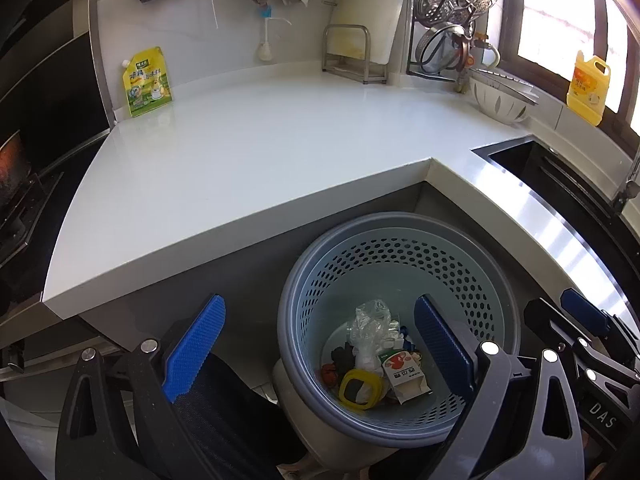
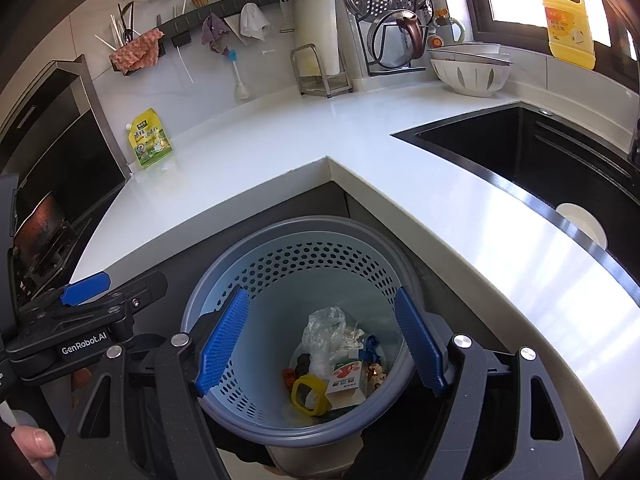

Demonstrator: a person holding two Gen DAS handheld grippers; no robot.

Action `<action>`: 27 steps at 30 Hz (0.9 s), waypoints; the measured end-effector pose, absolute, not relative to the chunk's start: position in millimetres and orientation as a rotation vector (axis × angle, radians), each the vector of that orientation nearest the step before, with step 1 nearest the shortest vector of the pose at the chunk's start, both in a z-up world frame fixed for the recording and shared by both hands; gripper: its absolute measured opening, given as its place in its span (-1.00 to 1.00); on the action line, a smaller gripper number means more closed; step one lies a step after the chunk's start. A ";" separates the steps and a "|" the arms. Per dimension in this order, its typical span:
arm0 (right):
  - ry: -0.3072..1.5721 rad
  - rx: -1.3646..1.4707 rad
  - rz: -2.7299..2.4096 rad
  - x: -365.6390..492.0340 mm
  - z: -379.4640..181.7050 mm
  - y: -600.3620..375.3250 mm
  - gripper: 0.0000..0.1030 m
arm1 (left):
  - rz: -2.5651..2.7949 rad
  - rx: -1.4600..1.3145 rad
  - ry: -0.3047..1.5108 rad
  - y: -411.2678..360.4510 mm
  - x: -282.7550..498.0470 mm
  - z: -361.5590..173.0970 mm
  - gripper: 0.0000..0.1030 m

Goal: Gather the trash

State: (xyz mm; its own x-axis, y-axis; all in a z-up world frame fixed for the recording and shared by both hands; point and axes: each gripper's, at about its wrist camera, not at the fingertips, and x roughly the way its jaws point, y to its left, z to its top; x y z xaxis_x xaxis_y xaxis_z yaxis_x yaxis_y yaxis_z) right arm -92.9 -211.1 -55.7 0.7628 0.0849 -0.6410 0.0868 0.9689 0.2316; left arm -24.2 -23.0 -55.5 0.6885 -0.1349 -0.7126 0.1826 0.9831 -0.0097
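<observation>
At the far left a dark stove borders the white bench, and a yellow-green pouch stands upright against the wall, apparently stored rather than discarded. The bench's working surface shows no loose scraps.

Lower down, the left gripper hangs with its fingers spread wide and nothing between them, released above the edge of the perforated blue bin. The bin sits below the inner corner of the bench, probably so that waste from either run can drop straight in.

Inside it lie the collected trash: crumpled clear plastic, a small red-and-white carton, a yellow ring-shaped piece and darker scraps.

The right gripper is poised over the bin's mouth, fingers likewise parted and empty. Further right are the black sink and a yellow detergent jug on the sill. Judging by this, collection looks largely finished.
</observation>
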 end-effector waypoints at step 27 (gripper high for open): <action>0.710 0.234 -0.008 -90.6 -54.8 -207.4 0.41 | -0.151 0.077 0.795 -19.7 -21.3 -57.3 0.82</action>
State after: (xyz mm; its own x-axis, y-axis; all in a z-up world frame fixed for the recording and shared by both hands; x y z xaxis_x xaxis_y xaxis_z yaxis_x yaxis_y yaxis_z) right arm -90.6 -207.4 -54.8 0.7592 0.0722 -0.6469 0.0863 0.9739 0.2100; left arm -21.3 -19.7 -57.3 0.6902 -0.1064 -0.7157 0.1642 0.9864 0.0117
